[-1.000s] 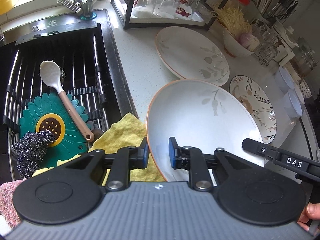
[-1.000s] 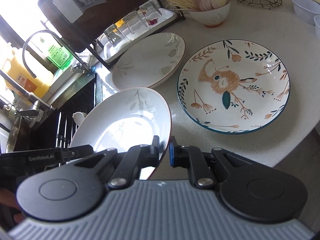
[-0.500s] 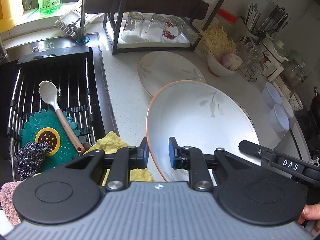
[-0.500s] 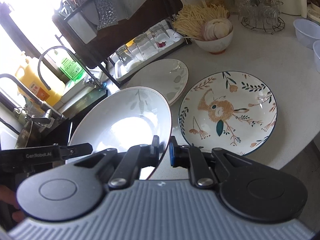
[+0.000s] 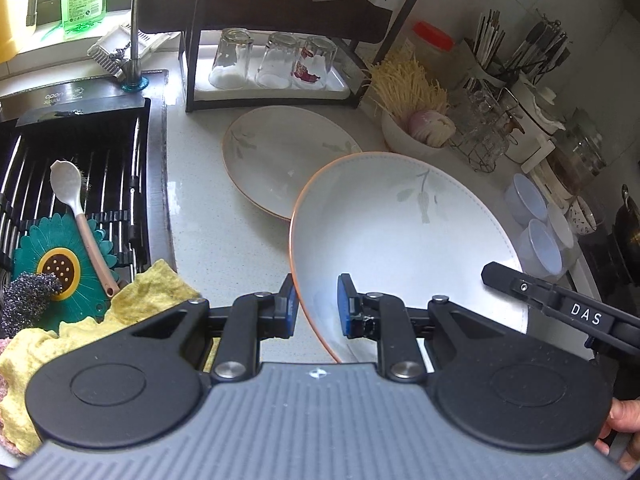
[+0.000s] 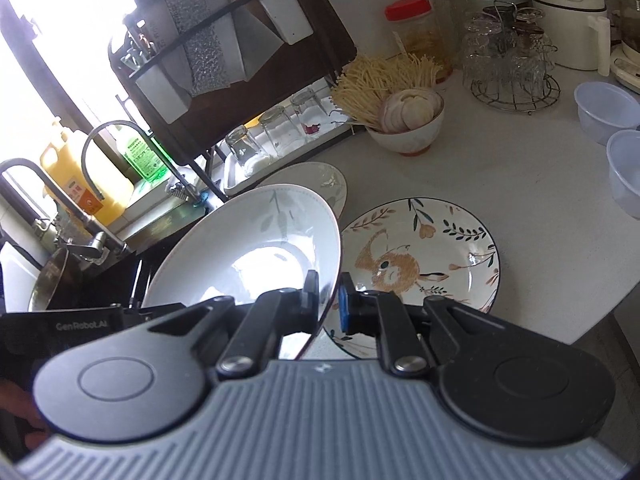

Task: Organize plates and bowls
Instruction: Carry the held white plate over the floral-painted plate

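A white orange-rimmed plate with a faint leaf print is held in the air by both grippers. My left gripper is shut on its near left rim. My right gripper is shut on its right rim; the plate also shows in the right wrist view. A matching white plate lies flat on the counter beyond it, partly hidden. A plate with a rabbit and leaf pattern lies on the counter under the right gripper.
A dark dish rack with upturned glasses stands at the back. A bowl of noodles, a glass stand and plastic bowls sit to the right. The sink with spoon, scrubbers and yellow cloth lies left.
Both grippers have lifted the orange-rimmed plate higher above the counter. The counter plates now look smaller and farther below, and more of the dish rack has come into view.
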Demonstrator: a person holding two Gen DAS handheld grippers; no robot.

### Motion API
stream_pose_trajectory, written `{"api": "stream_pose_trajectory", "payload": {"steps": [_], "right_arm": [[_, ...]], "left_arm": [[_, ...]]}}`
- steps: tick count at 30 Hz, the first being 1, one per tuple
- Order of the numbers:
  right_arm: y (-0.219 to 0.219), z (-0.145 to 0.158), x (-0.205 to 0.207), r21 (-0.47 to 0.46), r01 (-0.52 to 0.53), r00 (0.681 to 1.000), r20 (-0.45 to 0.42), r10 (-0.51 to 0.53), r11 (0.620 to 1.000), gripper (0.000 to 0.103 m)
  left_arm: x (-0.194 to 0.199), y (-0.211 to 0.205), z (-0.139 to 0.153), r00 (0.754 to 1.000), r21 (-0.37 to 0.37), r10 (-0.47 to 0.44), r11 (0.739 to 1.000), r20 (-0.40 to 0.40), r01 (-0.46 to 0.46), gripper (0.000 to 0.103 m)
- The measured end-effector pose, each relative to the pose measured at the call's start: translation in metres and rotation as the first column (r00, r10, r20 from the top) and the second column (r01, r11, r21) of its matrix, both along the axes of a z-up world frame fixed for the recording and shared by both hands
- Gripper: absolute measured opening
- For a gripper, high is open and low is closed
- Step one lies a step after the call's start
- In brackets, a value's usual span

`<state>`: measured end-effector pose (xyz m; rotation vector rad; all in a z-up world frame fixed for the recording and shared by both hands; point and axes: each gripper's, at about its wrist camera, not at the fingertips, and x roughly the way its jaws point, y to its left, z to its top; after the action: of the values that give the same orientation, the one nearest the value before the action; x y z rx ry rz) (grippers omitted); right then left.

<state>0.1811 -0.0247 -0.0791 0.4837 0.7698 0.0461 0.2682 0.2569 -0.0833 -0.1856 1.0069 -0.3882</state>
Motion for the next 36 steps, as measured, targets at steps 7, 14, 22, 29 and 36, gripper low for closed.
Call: {"api": "stream_pose_trajectory", "payload": {"steps": [7,14,22,29,36], "right_arm": [[-0.034,-0.012,0.008,-0.033,-0.049,0.999,-0.015,0.048,0.998,0.013],[-0.064,-0.024,0.022,-0.052,-0.103,0.994,-0.032,0.101,0.993,0.013],[-0.086,-0.046,0.042,-0.079,-0.163,0.986,-0.051,0.160,0.983,0.013],[-0.095,-0.068,0.044,-0.096,-0.184,0.981,-0.082,0.176,0.978,0.015],[-0.096,-0.076,0.046,-0.123,-0.215,0.975,-0.078,0.207,0.969,0.016]], "left_arm": [[0.000,-0.032,-0.015,0.998,-0.037,0.046,0.998,-0.046,-0.048,0.023],[0.002,-0.065,-0.031,0.993,-0.038,0.104,0.994,-0.056,-0.106,0.023],[0.009,-0.092,-0.055,0.984,-0.028,0.168,0.985,-0.065,-0.170,0.023],[0.018,-0.107,-0.074,0.987,0.012,0.139,0.990,-0.076,-0.139,0.023],[0.021,-0.113,-0.080,0.990,0.016,0.137,0.991,-0.044,-0.136,0.023]]}}
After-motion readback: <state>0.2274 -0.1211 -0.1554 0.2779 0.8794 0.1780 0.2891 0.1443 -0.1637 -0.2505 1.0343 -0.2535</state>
